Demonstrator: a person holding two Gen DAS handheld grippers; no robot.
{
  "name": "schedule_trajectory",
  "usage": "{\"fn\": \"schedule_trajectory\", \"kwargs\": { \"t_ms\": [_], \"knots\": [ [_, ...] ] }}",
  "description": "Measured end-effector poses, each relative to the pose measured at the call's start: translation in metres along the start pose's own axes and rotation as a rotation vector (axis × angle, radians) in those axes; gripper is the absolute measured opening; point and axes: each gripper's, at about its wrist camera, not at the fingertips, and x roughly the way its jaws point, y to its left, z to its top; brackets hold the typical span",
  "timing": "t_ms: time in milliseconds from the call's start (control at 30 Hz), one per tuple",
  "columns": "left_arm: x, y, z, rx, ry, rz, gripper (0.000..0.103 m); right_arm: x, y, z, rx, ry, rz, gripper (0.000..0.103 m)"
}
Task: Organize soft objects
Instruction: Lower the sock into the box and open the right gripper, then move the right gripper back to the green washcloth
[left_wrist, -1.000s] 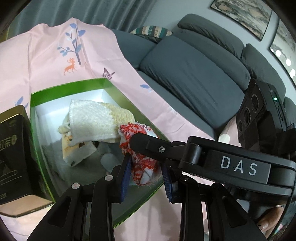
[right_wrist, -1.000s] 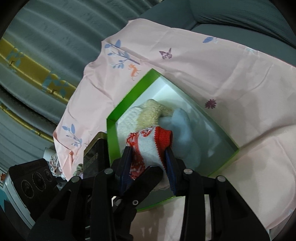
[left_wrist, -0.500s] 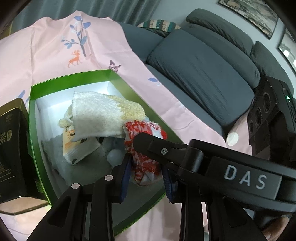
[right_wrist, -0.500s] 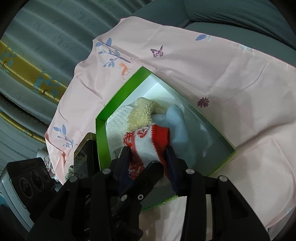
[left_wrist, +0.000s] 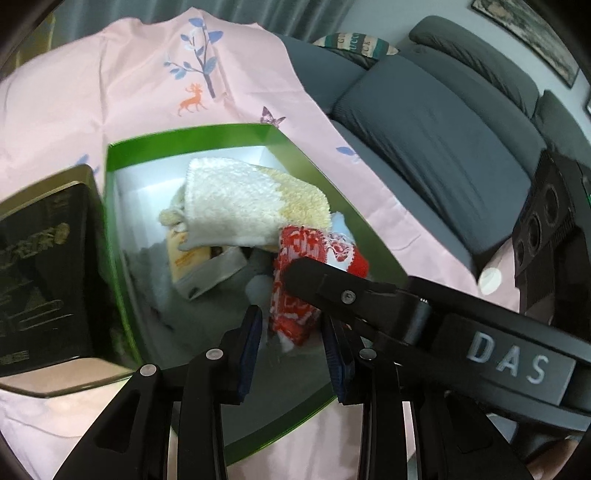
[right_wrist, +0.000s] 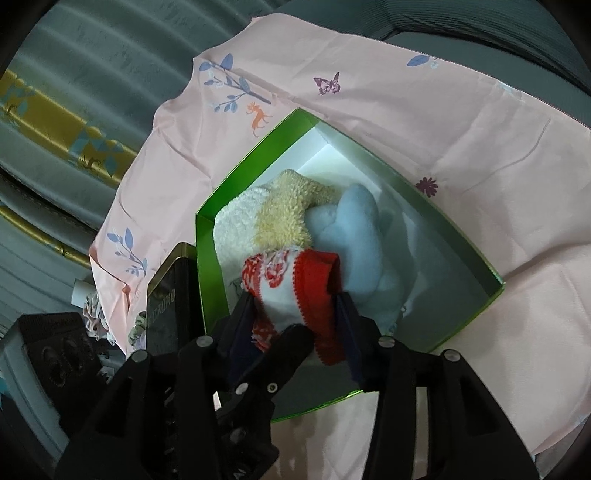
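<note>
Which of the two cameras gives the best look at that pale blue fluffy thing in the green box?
The right wrist view: there the blue fluffy thing lies in plain sight inside the green box, beside the red and white sock. In the left wrist view only a sliver peeks out behind the sock and the cream towel.

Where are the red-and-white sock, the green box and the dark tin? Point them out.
red-and-white sock (right_wrist: 295, 291): right wrist view, its white middle.
green box (left_wrist: 177, 142): left wrist view, far wall's rim.
dark tin (left_wrist: 44, 266): left wrist view, printed face.
</note>
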Motion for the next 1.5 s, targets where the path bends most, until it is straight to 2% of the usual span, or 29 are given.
{"fn": "schedule_trajectory", "kwargs": {
  "t_ms": [233, 300, 367, 500, 567, 633, 700, 767, 933, 1067, 1200, 1333, 1500],
  "knots": [
    [-0.009, -0.003, -0.005, 0.017, -0.002, 0.024, 0.042, -0.002, 0.003, -0.001, -0.006, -0.008, -0.019, 0.051],
    [-0.014, -0.003, -0.006, 0.024, -0.002, 0.010, 0.048, -0.005, 0.003, -0.001, -0.004, -0.025, -0.017, 0.055],
    [-0.021, -0.002, -0.007, 0.027, -0.014, 0.015, 0.058, -0.009, 0.004, -0.002, 0.000, -0.042, 0.001, 0.064],
    [-0.037, 0.002, -0.004, 0.012, -0.058, 0.023, 0.068, -0.016, 0.007, -0.002, -0.001, -0.073, 0.042, 0.069],
    [-0.045, 0.001, -0.003, 0.017, -0.066, 0.015, 0.073, -0.017, 0.010, -0.003, -0.007, -0.081, 0.045, 0.080],
    [-0.055, -0.001, -0.003, 0.034, -0.088, 0.020, 0.082, -0.018, 0.014, -0.004, -0.018, -0.085, 0.050, 0.081],
    [-0.066, -0.003, -0.006, 0.047, -0.114, 0.028, 0.083, -0.020, 0.017, -0.005, -0.024, -0.091, 0.049, 0.081],
    [-0.075, -0.002, -0.008, 0.057, -0.117, 0.024, 0.083, -0.025, 0.021, -0.008, -0.032, -0.103, 0.024, 0.086],
    [-0.104, 0.008, -0.018, 0.055, -0.135, 0.017, 0.084, -0.052, 0.036, -0.017, -0.067, -0.191, -0.026, 0.088],
    [-0.138, 0.026, -0.026, 0.007, -0.193, -0.005, 0.095, -0.064, 0.052, -0.026, -0.128, -0.226, -0.057, 0.089],
    [-0.175, 0.050, -0.036, -0.050, -0.251, 0.041, 0.097, -0.072, 0.072, -0.036, -0.188, -0.266, -0.096, 0.098],
    [-0.212, 0.078, -0.050, -0.108, -0.313, 0.062, 0.097, -0.076, 0.095, -0.047, -0.266, -0.287, -0.098, 0.100],
    [-0.249, 0.123, -0.075, -0.191, -0.370, 0.146, 0.099, -0.072, 0.120, -0.061, -0.342, -0.300, -0.101, 0.101]
  ]
}}
